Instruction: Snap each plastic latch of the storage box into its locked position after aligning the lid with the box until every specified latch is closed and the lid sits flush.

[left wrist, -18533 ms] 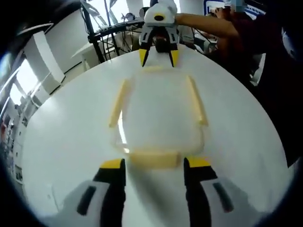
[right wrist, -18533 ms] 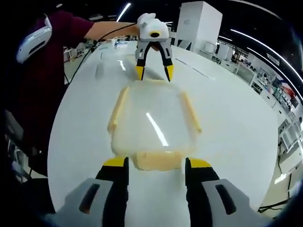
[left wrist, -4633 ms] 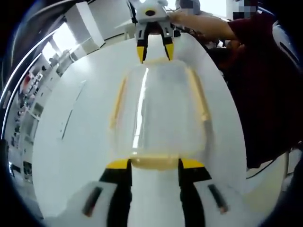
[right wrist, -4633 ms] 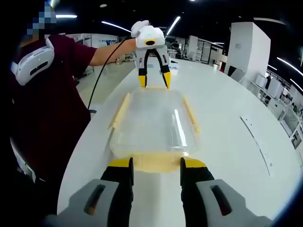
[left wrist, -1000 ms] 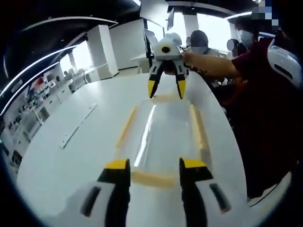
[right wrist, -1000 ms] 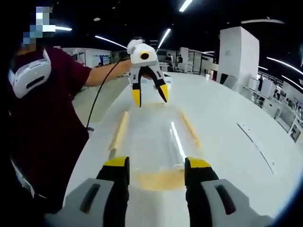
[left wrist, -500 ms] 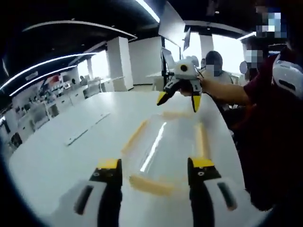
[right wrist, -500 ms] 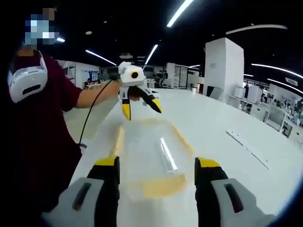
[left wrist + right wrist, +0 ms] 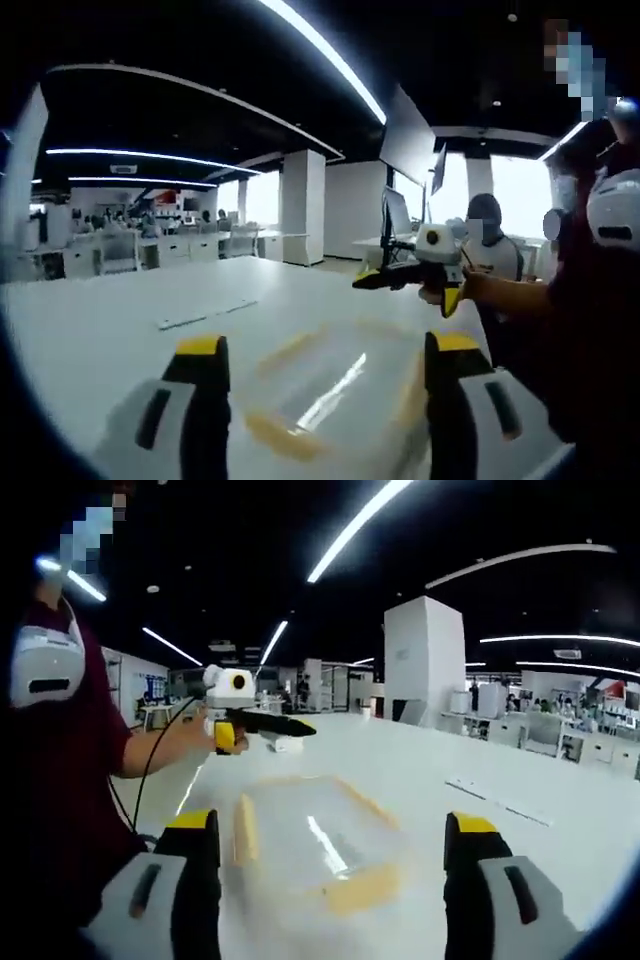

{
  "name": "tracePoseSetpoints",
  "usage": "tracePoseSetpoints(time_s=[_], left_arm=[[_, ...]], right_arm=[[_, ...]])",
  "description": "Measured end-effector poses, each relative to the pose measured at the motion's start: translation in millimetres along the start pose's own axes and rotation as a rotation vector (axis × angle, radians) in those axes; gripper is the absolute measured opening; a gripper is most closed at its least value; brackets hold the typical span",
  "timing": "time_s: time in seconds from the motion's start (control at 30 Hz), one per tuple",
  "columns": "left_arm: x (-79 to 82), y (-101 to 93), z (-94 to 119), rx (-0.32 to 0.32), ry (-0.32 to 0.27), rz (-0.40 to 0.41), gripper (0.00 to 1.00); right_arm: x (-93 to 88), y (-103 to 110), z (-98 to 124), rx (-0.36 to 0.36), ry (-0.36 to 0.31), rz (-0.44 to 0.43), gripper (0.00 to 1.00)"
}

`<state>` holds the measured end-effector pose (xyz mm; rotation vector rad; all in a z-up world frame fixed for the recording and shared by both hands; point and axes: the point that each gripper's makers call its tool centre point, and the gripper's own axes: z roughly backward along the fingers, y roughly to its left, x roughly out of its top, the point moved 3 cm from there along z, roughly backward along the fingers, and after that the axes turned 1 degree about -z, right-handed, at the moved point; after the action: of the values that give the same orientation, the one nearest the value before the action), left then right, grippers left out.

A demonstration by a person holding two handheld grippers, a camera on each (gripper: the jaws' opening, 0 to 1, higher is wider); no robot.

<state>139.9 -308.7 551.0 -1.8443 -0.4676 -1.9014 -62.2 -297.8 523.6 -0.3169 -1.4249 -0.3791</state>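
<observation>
Left hand-held gripper (image 9: 328, 362) and right hand-held gripper (image 9: 332, 837) raised above storage box (image 9: 312, 848), jaws wide.

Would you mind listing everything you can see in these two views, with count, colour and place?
storage box: one, clear plastic with its lid on, resting on the table between the two grippers.
latches: pale yellow strips along the box edges; blurred, so whether they are locked cannot be told.
table: one, white, large, under the box.
flat strip: one, pale, lying on the table away from the box.
white pillar: one, in the hall behind the table.
background people: several, seated far off in the left gripper view.
person's torso: dark red top, at the table's side.
left gripper: black jaws with yellow tips, wide apart, empty.
right gripper: same colours, wide apart, empty.
</observation>
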Motion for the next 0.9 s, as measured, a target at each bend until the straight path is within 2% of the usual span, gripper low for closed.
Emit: tracePoseSetpoints(time_s=[0.1,0.13,0.23,0.33,0.43,0.57,0.67,0.83,0.9], left_arm=[[-5.8,0.3,2.6,0.032,-0.001,0.025,0.82],[-6.4,2.7,3.6,0.056,-0.012,0.036,0.83],[-7.1,0.6,6.1,0.068,-0.029,0.071,0.87],[-5.8,-1.7,6.2,0.088,-0.043,0.066,0.93],[-6.3,-5.7,4.1,0.109,-0.048,0.058,0.99],[-6.8,-9.5,4.2,0.119,-0.061,0.069,1.00],[-5.6,-10.5,5.7,0.136,-0.085,0.092,1.00],[-9.5,-12.1,11.3,0.161,-0.094,0.106,1.00],[-10.5,-13.3,14.3,0.169,-0.100,0.107,1.00]], right_arm=[[0.8,2.0,1.6,-0.037,-0.043,-0.039,1.00],[-0.5,3.4,2.7,-0.038,-0.042,-0.041,1.00],[1.9,3.0,7.7,-0.085,-0.069,-0.054,1.00],[6.6,5.9,13.7,-0.118,-0.113,-0.077,1.00],[4.9,9.9,17.7,-0.164,-0.107,-0.068,1.00],[2.5,15.4,24.3,-0.209,-0.109,-0.049,1.00],[3.2,13.0,29.3,-0.261,-0.142,-0.076,1.00],[4.4,16.4,35.9,-0.291,-0.215,-0.146,1.00],[1.9,21.1,36.4,-0.286,-0.212,-0.138,1.00]])
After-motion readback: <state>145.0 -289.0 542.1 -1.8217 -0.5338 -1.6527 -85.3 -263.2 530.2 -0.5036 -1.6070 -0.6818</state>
